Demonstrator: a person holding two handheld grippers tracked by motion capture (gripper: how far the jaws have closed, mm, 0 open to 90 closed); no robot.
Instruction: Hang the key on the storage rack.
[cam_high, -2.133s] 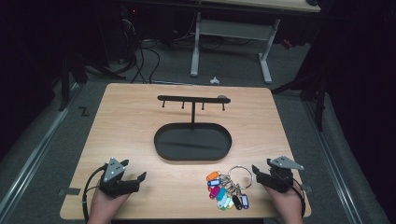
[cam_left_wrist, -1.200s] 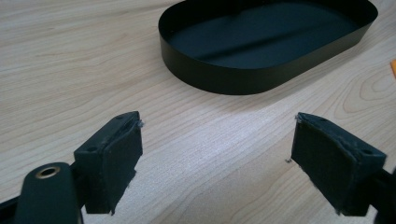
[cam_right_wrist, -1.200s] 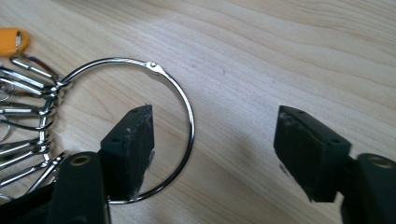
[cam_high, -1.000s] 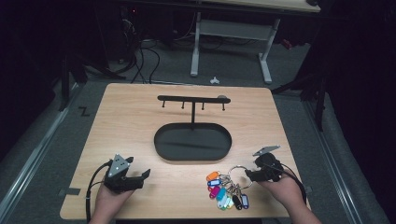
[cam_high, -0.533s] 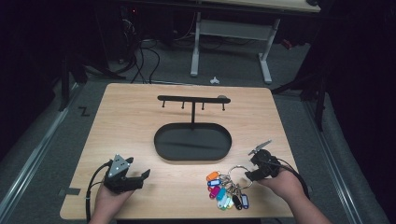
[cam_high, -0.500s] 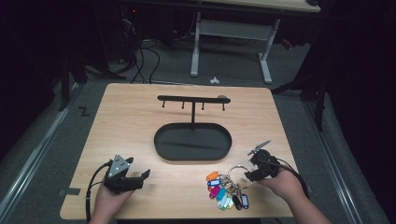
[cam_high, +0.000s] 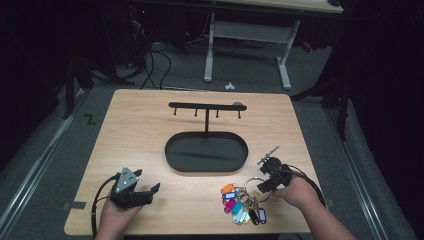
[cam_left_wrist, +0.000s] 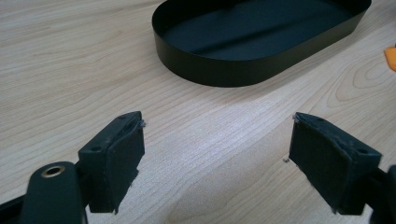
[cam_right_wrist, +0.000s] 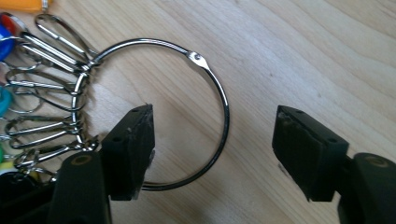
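Am holding R hand-held gripper (cam_right_wrist: 212, 149) released, jaws straddling key ring (cam_right_wrist: 205, 74) wire on tabletop (cam_right_wrist: 303, 56); L hand-held gripper (cam_left_wrist: 215, 156) resting released nr tray (cam_left_wrist: 219, 70).

Left gripper (cam_high: 150, 191): I've got it low at my near-left, fingers (cam_left_wrist: 116, 158) spread wide.
Right gripper (cam_high: 266, 176): tipped downward at near-right, fingers (cam_right_wrist: 130, 149) parted, my hand (cam_high: 295, 191) gripping it.

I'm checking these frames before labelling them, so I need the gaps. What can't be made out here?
- Tags: high view, too small to read any labels; right gripper view cuts them at the left edge.
- Ring: right gripper view, its lower left arc hides behind the right gripper's jaw.
- Tray: left gripper view, top edge crops its far side.
- Rack: high view, hooks too small to detail.
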